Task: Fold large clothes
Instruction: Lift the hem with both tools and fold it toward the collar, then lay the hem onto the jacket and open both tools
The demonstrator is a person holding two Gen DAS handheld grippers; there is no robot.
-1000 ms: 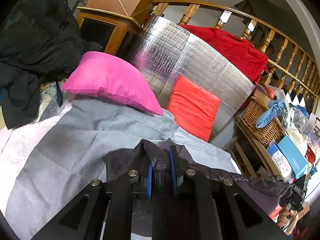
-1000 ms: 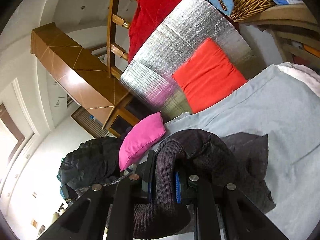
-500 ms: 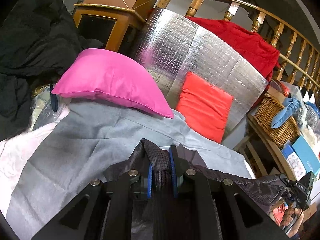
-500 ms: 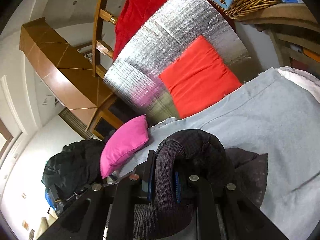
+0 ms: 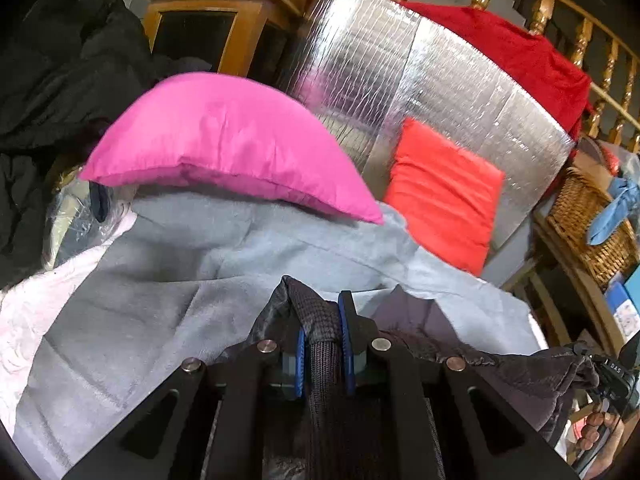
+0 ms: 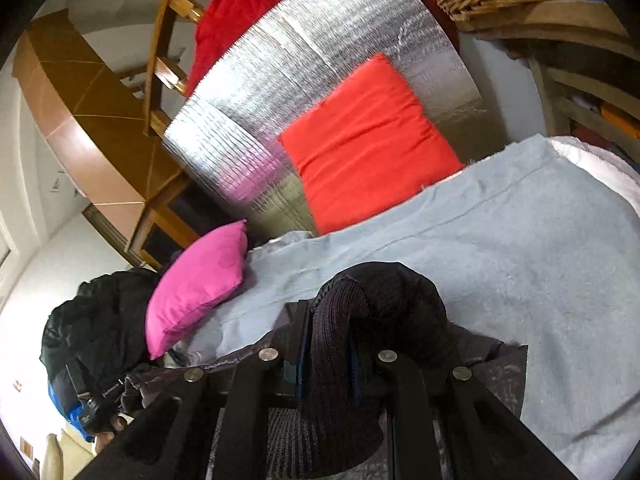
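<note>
A dark purplish-black jacket point(image 5: 492, 360) with a ribbed knit hem hangs stretched between both grippers over a grey blanket point(image 5: 152, 300). My left gripper point(image 5: 322, 328) is shut on the ribbed hem, blue pads either side of it. My right gripper point(image 6: 330, 344) is shut on another bunch of the same hem point(image 6: 384, 292), which loops over its fingers. In the left wrist view the other gripper and the hand holding it show at the far right. The jacket's lower part is hidden under the gripper bodies.
A pink pillow point(image 5: 224, 144) and an orange-red cushion point(image 5: 444, 192) lie at the blanket's far end against a silver foil panel point(image 5: 420, 72). A black coat pile point(image 5: 44, 80) is left. A wicker basket point(image 5: 588, 216) and shelves stand right. A wooden railing holds red cloth point(image 5: 516, 52).
Both grippers have moved forward toward the pillows with the jacket held; the pink pillow and cushion loom larger. Both grips are unchanged.
</note>
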